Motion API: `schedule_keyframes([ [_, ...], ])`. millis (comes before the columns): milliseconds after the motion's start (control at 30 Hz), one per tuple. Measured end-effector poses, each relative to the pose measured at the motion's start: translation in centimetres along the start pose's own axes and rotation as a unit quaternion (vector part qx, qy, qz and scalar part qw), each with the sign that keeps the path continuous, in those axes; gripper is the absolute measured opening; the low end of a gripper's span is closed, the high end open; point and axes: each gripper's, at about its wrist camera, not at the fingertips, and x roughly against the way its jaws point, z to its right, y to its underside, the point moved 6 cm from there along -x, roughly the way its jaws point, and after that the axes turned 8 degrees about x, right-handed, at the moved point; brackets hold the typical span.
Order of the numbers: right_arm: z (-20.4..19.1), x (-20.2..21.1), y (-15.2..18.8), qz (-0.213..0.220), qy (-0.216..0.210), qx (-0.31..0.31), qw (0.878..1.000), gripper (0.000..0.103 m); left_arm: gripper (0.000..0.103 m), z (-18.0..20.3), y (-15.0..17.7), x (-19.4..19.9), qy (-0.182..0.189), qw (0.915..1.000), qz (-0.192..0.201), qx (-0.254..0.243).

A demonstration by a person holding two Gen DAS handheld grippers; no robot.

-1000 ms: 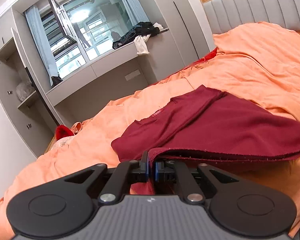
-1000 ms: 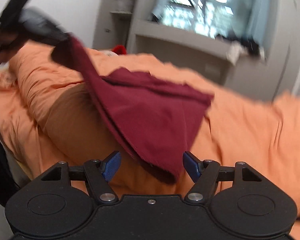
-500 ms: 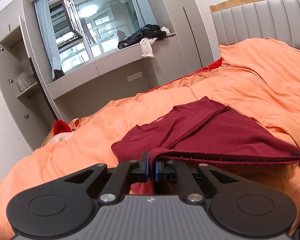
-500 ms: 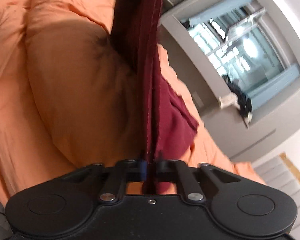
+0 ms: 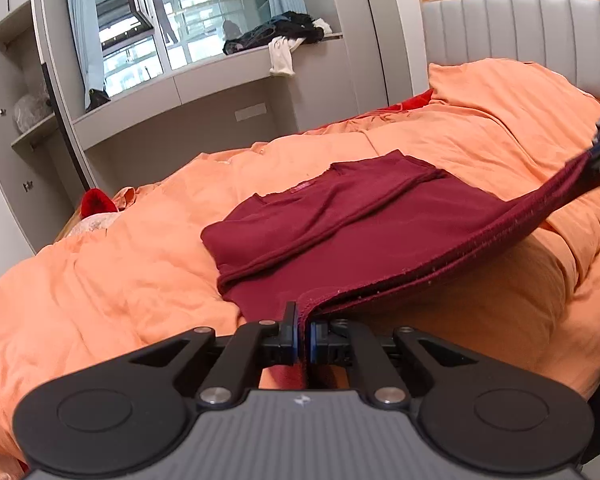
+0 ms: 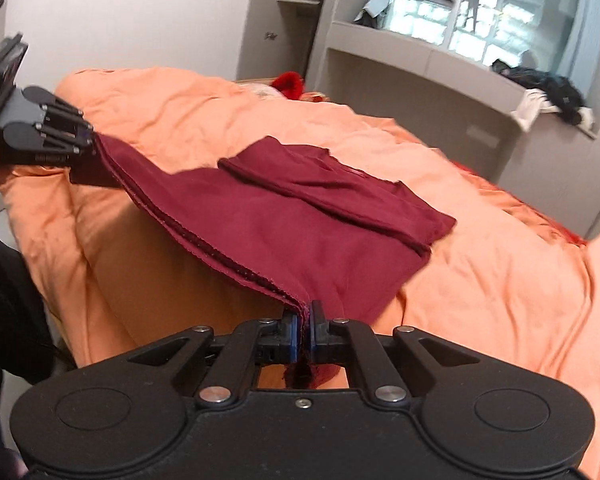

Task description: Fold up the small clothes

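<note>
Stretching between the clenched left gripper (image 5: 303, 326) and right gripper (image 6: 304, 330), the maroon garment (image 6: 300, 216) drapes over the orange duvet (image 6: 480, 280).

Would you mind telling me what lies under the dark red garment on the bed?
The dark red garment rests on the orange duvet, whose shaded side shows beneath the lifted hem. Whatever lies under the flat part of the garment or beneath the duvet is covered.
</note>
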Motion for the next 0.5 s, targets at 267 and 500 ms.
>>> schedule_keyframes([
  [267,6.5,-3.3,-9.2,-0.046,-0.026,-0.002,0.999,0.004,0.005,-4.1,-8.3,-5.4,0.013,0.9992,-0.035,0.016],
  [500,14.0,-11.7,-14.6,-0.098,-0.027,-0.032,0.994,0.004,0.005,-7.7,-15.0,-14.7,0.020,0.9957,-0.088,0.019],
])
